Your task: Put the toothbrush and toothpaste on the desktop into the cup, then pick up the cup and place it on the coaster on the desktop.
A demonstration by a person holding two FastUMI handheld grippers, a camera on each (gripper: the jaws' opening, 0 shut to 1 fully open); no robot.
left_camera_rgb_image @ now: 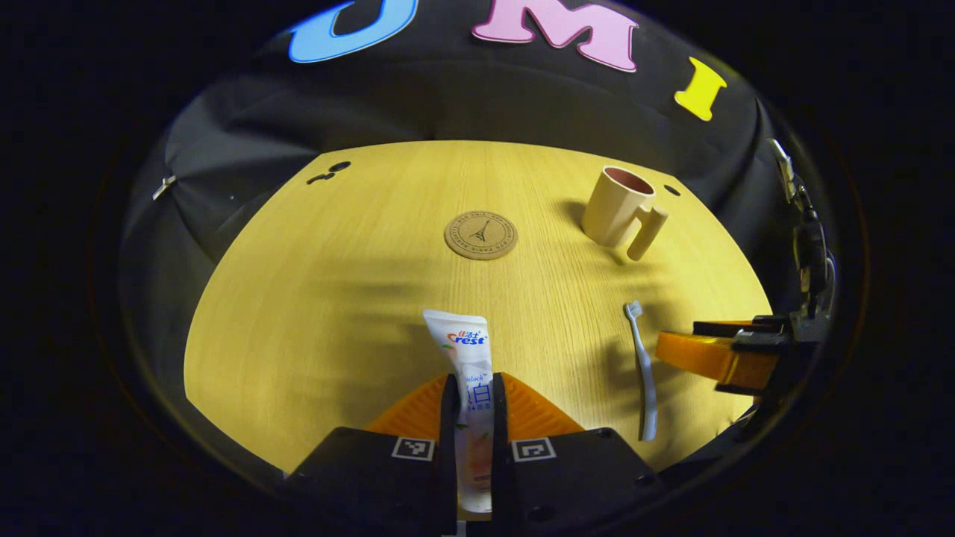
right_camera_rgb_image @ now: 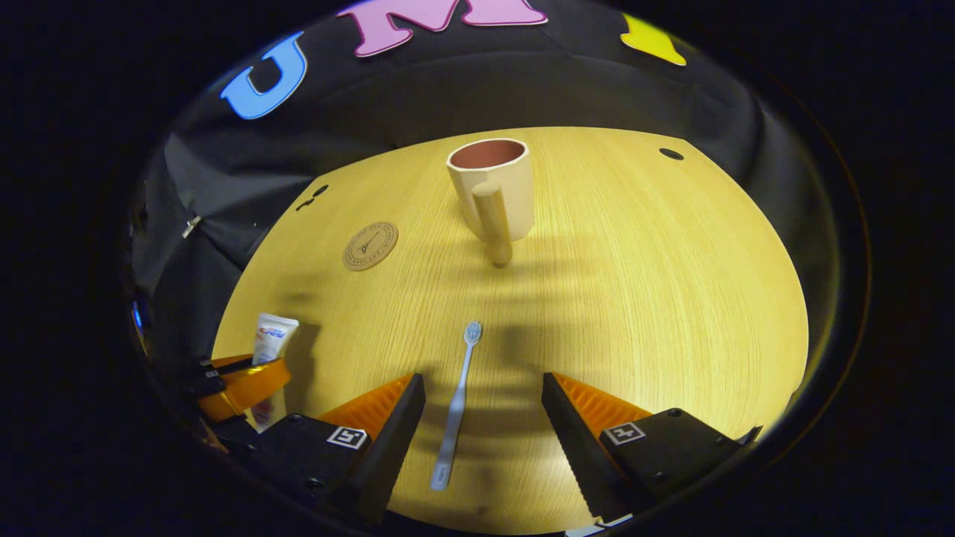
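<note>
A white toothpaste tube [left_camera_rgb_image: 470, 373] lies on the wooden desktop [left_camera_rgb_image: 336, 298] with my left gripper [left_camera_rgb_image: 474, 395] shut on its lower part. A pale blue-grey toothbrush [right_camera_rgb_image: 456, 403] lies on the desktop between the fingers of my right gripper [right_camera_rgb_image: 483, 391], which stands open above it. The beige cup [right_camera_rgb_image: 494, 192] with a handle facing me stands upright farther back. A round cork coaster [left_camera_rgb_image: 481, 235] lies at mid-table. In the left gripper view, the toothbrush [left_camera_rgb_image: 643, 365] lies right of the tube, the cup [left_camera_rgb_image: 621, 210] at the back right and the right gripper [left_camera_rgb_image: 720, 356] beyond the toothbrush.
The left gripper [right_camera_rgb_image: 240, 388] and toothpaste [right_camera_rgb_image: 270, 344] show at the lower left of the right gripper view, with the coaster [right_camera_rgb_image: 370, 245] behind. Small dark holes [right_camera_rgb_image: 671, 154] mark the desktop's far corners. Black cloth wall surrounds the table.
</note>
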